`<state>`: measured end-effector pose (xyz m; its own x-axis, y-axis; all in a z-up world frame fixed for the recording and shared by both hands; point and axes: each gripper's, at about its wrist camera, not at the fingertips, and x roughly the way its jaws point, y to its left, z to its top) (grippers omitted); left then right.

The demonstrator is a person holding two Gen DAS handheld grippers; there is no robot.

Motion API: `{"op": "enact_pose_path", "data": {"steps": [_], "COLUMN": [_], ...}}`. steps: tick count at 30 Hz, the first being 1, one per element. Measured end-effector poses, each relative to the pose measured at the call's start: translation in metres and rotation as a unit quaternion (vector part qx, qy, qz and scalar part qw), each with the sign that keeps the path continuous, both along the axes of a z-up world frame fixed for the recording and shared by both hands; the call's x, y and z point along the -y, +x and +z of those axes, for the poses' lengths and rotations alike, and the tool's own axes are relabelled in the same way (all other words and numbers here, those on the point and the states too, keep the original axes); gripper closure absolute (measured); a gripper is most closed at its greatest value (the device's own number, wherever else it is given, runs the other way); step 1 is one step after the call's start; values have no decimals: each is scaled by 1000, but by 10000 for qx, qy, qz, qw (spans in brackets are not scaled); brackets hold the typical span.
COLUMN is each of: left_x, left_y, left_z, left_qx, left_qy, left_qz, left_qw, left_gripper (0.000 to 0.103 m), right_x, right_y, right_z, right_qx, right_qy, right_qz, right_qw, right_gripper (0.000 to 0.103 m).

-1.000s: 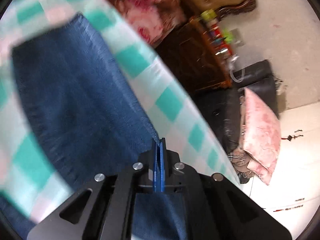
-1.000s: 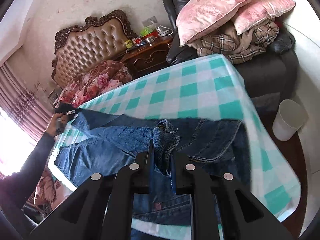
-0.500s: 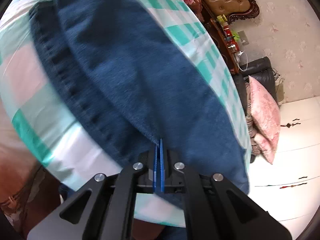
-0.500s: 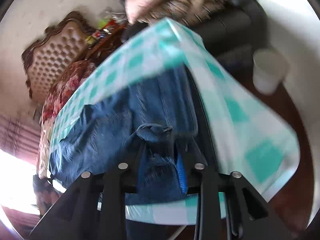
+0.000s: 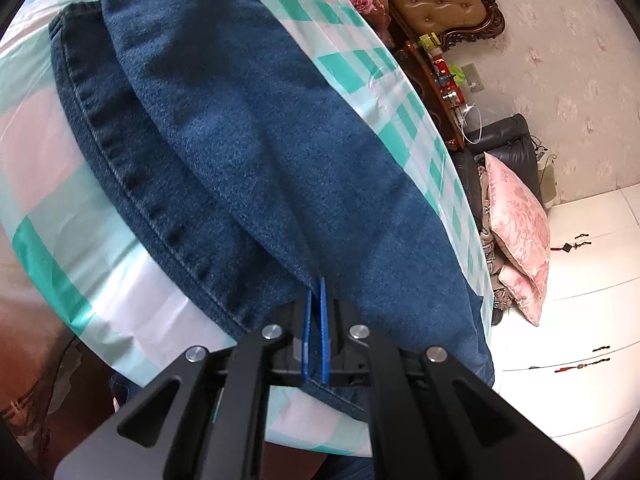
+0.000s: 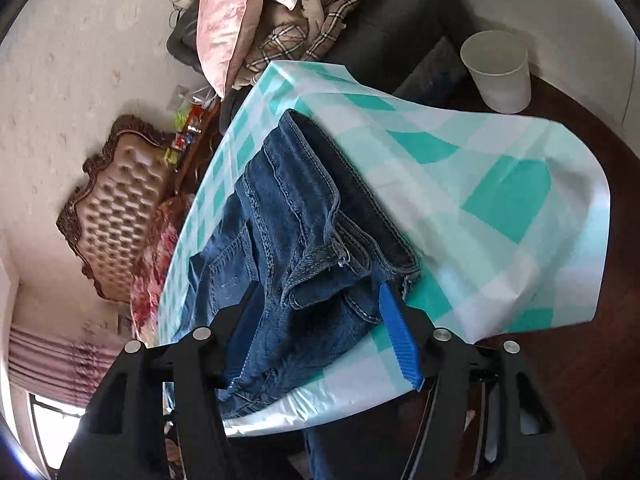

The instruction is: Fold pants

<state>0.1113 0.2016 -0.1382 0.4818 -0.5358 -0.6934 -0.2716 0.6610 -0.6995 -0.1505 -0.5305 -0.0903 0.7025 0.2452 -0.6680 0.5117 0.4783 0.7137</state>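
Blue denim pants [image 5: 248, 152] lie on a table with a teal-and-white checked cloth [image 5: 360, 68], one leg laid over the other. My left gripper [image 5: 315, 292] is shut on the near edge of the upper leg. In the right wrist view the pants' waistband end [image 6: 304, 240] lies bunched by the table's near edge. My right gripper [image 6: 320, 304] is open, its blue pads [image 6: 396, 332] standing either side of the bunched waistband, not clamping it.
A tufted brown headboard [image 6: 116, 204] and a floral bedspread stand beyond the table. A dark sofa holds pink pillows [image 6: 224, 20] and a plaid blanket. A white bin [image 6: 496, 72] stands on the dark floor. White cabinets [image 5: 580, 320] are at the right.
My right gripper has opened and let go of the waistband, which now rests on the table. My left gripper, still shut on the leg, has brought it over the other leg.
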Motion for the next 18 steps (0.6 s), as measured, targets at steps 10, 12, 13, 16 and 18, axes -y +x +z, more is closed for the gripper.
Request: {"op": "enact_pose_path", "data": {"steps": [10, 12, 13, 16, 18], "left_x": [2, -2, -3, -6, -7], "left_y": [18, 12, 6, -11, -13], "left_z": [-3, 6, 16, 13, -6], "left_qx": [-33, 9, 107, -14, -228], "left_qy": [-173, -240, -213, -289, -313], "left_qz": [-19, 101, 145, 261, 258], "left_qw": [9998, 9997, 9996, 9992, 9989], "left_gripper": [101, 102, 102, 102, 102], "right_x": [-18, -19, -20, -22, -19], "right_y": [43, 45, 41, 32, 37], "right_z": [10, 24, 35, 48, 33], "right_qx": [-486, -434, -325, -394, -693], "right_qy": [-907, -1035, -1085, -1429, -1488], "right_qz": [236, 216, 201, 133, 198], "right_qw": [9944, 9935, 9934, 9889, 9862], "right_gripper": [89, 91, 91, 92, 92]}}
